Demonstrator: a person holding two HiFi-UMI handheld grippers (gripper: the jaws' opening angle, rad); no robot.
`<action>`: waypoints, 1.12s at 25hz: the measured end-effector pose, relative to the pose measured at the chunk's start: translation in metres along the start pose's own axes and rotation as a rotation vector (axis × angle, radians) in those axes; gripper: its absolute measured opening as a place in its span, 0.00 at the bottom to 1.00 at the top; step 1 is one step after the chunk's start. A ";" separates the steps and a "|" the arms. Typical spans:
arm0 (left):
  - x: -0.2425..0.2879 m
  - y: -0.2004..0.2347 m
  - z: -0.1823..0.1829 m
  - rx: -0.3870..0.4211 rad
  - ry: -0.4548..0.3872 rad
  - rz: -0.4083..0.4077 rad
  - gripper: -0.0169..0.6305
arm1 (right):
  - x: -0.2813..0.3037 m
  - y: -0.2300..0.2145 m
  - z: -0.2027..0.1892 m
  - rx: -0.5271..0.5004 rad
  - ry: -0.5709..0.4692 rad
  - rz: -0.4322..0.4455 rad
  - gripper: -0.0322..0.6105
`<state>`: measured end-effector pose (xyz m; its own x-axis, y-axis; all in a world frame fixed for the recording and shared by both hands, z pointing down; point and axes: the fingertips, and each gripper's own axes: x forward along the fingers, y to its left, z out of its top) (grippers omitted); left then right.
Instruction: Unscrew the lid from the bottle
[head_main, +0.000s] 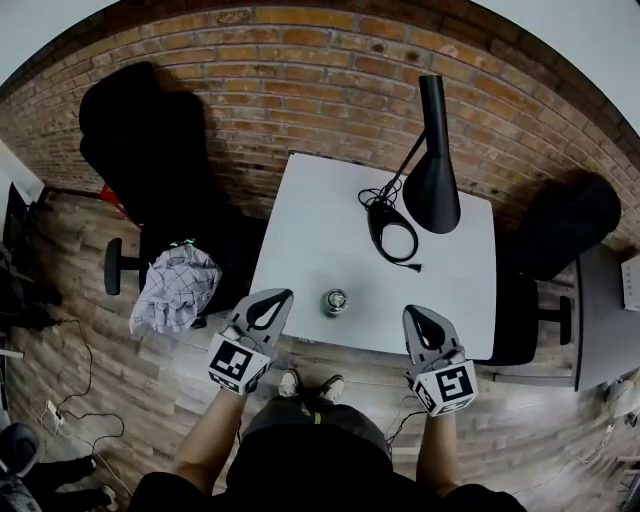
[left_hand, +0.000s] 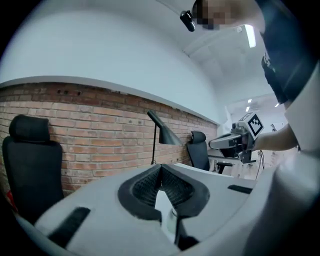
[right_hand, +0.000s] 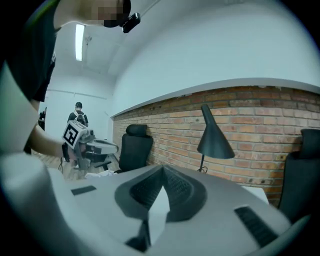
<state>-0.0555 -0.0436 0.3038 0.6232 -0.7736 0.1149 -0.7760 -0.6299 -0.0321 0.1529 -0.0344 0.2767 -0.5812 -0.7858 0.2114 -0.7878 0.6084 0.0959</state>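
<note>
Trouble from here would be my own doing. My left tongs and right tongs are both clenched on nothing, held to either side of the bottle and not touching it. It stands upright near the front edge of the white table, its lid on. Closed tongs coming in could knock it over that edge. If I grip only the lid, I expect the whole bottle to spin.

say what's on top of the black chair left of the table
A crumpled checked cloth lies on the seat of the black chair. It covers most of the seat, so anything under the cloth cannot be seen.
</note>
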 end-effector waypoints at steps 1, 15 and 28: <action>-0.004 0.002 0.011 0.006 -0.014 0.012 0.06 | -0.005 -0.006 0.006 -0.010 -0.006 -0.022 0.07; -0.054 0.019 0.098 0.054 -0.191 0.141 0.06 | -0.054 -0.060 0.063 0.010 -0.136 -0.219 0.07; -0.056 0.013 0.105 0.038 -0.189 0.150 0.06 | -0.054 -0.062 0.064 0.021 -0.126 -0.229 0.07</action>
<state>-0.0899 -0.0160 0.1928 0.5111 -0.8556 -0.0821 -0.8593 -0.5064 -0.0721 0.2202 -0.0364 0.1969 -0.4070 -0.9113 0.0630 -0.9050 0.4116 0.1072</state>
